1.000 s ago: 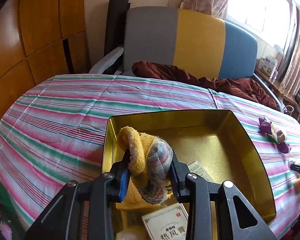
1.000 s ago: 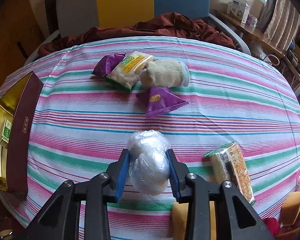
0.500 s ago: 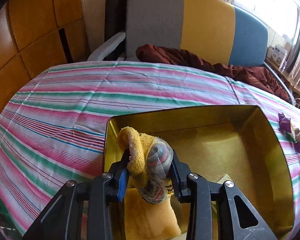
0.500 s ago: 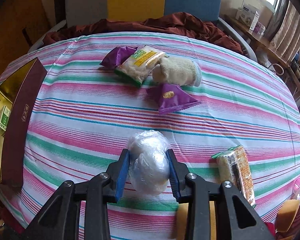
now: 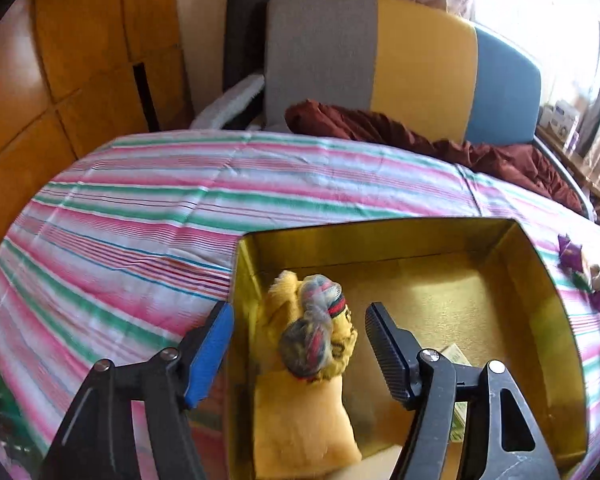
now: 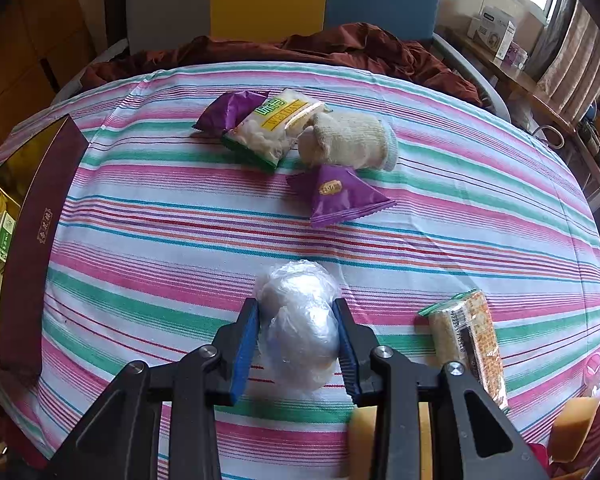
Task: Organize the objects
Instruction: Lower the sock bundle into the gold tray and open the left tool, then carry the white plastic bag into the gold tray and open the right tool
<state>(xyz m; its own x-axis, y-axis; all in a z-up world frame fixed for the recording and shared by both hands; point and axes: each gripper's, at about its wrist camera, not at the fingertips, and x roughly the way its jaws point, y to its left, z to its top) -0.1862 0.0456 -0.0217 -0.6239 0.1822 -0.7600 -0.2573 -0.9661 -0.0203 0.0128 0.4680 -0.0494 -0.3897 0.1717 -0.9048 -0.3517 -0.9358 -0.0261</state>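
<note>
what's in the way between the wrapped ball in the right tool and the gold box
Nothing visible. The right tool is shut on the plastic-wrapped ball, and only bare striped tablecloth lies between it and the gold box at the table's left edge. The snack packets lie farther back, off that line.

A tabletop [image 5: 148, 216] under a cloth striped pink, green and white fills the foreground. Behind it stands a sofa [image 5: 416, 76] with a back in grey, yellow and blue panels, and a dark red blanket [image 5: 420, 140] lies crumpled on its seat. Orange-brown wooden panels [image 5: 80, 48] cover the wall to the left. At the right, bright daylight comes through a window [image 5: 540, 20] with pale curtains [image 6: 572, 68], above a wooden shelf [image 6: 540, 96] carrying small boxes.
</note>
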